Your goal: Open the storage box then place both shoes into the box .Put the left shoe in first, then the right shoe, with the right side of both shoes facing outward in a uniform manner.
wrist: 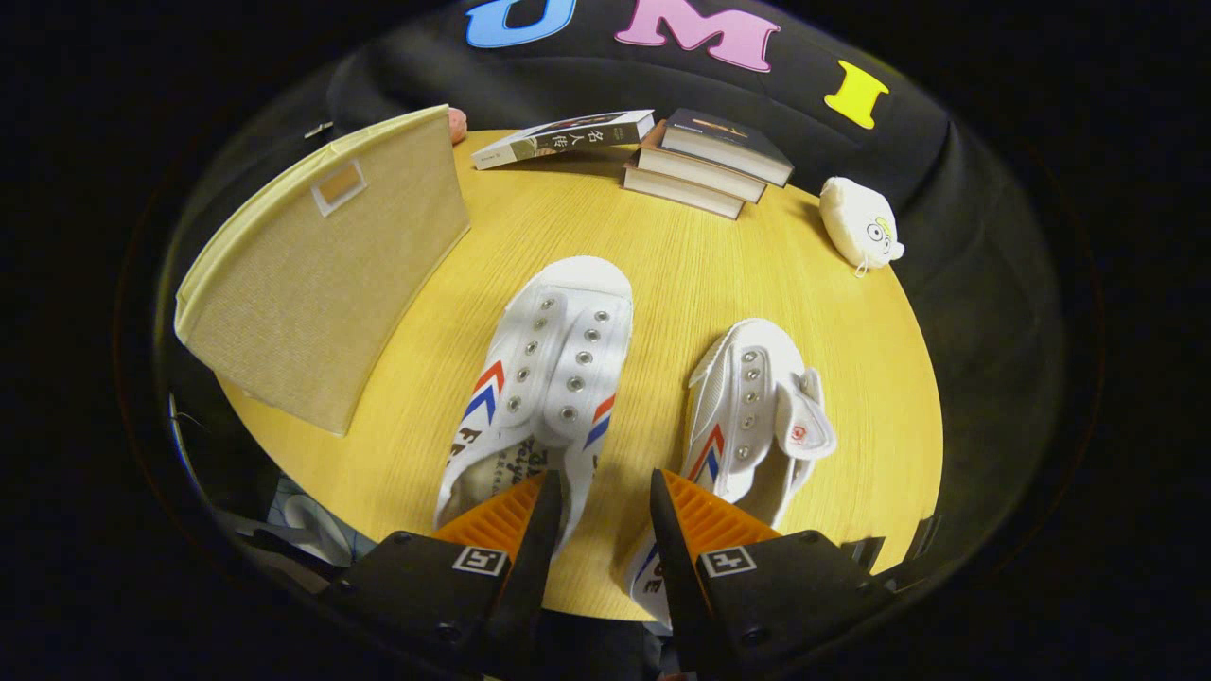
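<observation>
Two white canvas shoes with red and blue chevrons lie on the round wooden table [681, 255], toes pointing away from me. The left-hand shoe [558, 350] is larger in view, and its heel opening sits at my fingertips. My gripper [601, 492] is open: one finger stands over that shoe's opening, the other just outside its right wall, and the wall's edge runs between them without being pressed. The right-hand shoe [747, 407] lies just beyond the right finger, its tongue flopped outward. The beige fabric storage box [331, 284] stands to the left of the shoes.
At the table's far side lie a stack of books [705, 161] and a single book [568, 137] beside it. A small white plush toy [859, 225] rests at the far right edge. A pink object [458, 121] peeks out behind the box.
</observation>
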A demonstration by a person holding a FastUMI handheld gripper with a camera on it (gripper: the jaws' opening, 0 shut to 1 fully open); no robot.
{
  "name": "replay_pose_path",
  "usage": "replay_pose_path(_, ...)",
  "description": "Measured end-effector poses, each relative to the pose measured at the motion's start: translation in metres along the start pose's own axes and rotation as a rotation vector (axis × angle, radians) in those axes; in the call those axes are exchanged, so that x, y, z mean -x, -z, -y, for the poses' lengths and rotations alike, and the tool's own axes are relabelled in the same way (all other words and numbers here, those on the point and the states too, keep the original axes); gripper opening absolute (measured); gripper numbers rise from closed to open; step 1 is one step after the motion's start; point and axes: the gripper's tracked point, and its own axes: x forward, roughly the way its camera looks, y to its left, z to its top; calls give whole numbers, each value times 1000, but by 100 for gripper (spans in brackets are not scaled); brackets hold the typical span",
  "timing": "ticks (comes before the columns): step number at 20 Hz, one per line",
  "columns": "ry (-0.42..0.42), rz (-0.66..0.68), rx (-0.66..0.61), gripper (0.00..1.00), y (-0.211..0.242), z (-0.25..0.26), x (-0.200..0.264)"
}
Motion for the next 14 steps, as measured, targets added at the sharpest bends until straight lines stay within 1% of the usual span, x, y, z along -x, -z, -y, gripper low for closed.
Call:
replay_pose_path(1,-8,21,-11,60,-3,-4,-3)
replay_pose_path(3,-16,75,-50,52,-11,-6,-6)
replay_pose_path(5,-33,123,-96,51,-16,-6,-8)
replay_pose_path(7,-45,143,-150,51,-23,-6,-12)
replay_pose_path(9,-63,138,-177,51,-30,-9,-20)
replay_pose_path(10,-87,113,-190,52,-28,-13,-21)
replay_pose_path(11,-131,103,-210,49,-32,-19,-21)
replay_pose_path(12,-177,81,-239,42,-28,-22,-22)
replay_pose_path(14,-232,60,-338,15,-29,-22,-20)
